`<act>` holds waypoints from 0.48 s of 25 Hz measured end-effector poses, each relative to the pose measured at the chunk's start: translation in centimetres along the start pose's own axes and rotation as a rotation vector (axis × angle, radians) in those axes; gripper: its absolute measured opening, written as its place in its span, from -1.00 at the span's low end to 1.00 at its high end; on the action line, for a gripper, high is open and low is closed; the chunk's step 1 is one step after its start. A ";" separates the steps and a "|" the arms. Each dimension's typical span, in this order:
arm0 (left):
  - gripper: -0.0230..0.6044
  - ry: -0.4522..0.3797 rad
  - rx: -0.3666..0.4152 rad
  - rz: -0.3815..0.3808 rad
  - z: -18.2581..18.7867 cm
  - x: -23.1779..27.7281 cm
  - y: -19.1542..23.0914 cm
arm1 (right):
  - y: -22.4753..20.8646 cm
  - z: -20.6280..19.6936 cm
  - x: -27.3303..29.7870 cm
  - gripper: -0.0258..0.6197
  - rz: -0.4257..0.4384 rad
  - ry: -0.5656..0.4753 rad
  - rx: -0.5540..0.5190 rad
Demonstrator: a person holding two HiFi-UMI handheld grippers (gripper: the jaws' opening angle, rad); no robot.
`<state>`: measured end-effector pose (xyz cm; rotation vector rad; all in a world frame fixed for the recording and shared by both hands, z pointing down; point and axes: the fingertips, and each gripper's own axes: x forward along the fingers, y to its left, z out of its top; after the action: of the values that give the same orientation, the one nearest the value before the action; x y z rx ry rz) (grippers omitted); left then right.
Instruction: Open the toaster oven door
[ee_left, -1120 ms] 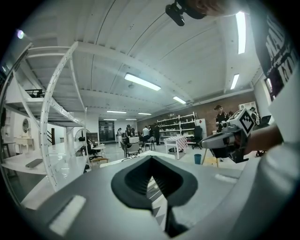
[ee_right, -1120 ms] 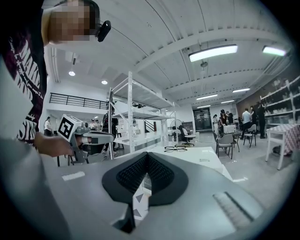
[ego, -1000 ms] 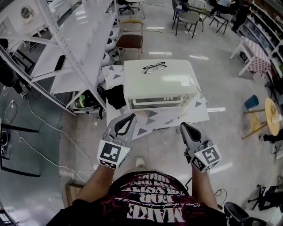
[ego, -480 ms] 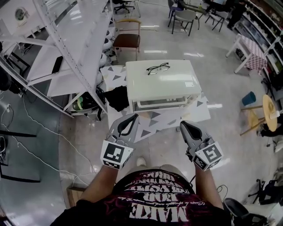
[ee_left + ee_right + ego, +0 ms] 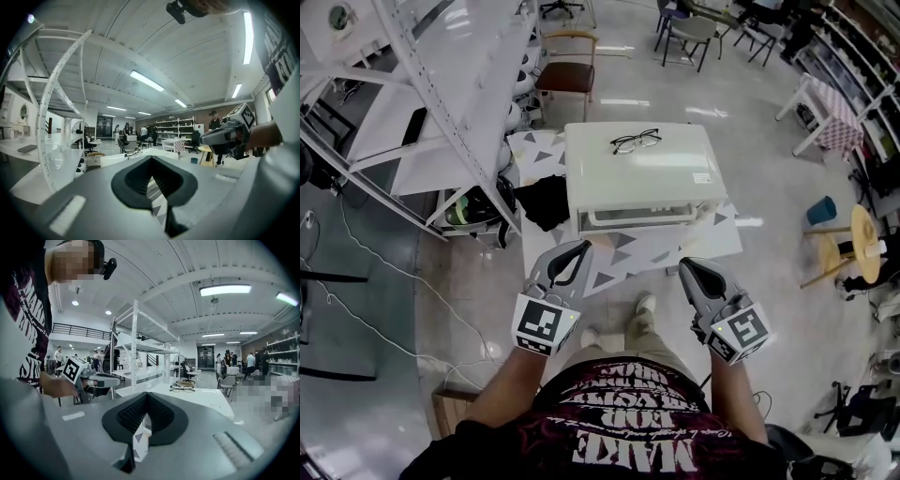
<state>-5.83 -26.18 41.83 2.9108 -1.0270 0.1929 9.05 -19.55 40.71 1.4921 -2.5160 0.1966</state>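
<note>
Head view: from above, looking steeply down on the cream-white box-shaped toaster oven [image 5: 637, 173], upper centre and well off. Left and right gripper views: low, facing forward along their jaws. All three share the oven's top and the black-framed spectacles [image 5: 636, 142].

Bright, even overhead light from ceiling strip lamps [image 5: 146, 80]; glare on glossy floor [image 5: 712, 112] and toaster oven [image 5: 609, 183] top. Strong fisheye bending; gripper views dark-cornered.

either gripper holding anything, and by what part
Nothing is held: left gripper and right gripper are both shut and empty, short of the toaster oven.
</note>
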 end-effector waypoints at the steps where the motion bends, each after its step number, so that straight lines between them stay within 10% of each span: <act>1: -0.91 -0.001 0.003 0.003 0.1 0.2 0.1 | -0.1 0.0 0.2 -0.83 0.004 -0.001 0.002; 12: -0.91 0.047 0.024 0.037 -0.7 2.1 0.6 | -1.6 0.0 3.3 -0.83 0.087 -0.031 0.026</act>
<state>-4.66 -27.87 42.78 2.8948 -1.0797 0.2756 8.92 -23.07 41.52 1.4067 -2.6149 0.2218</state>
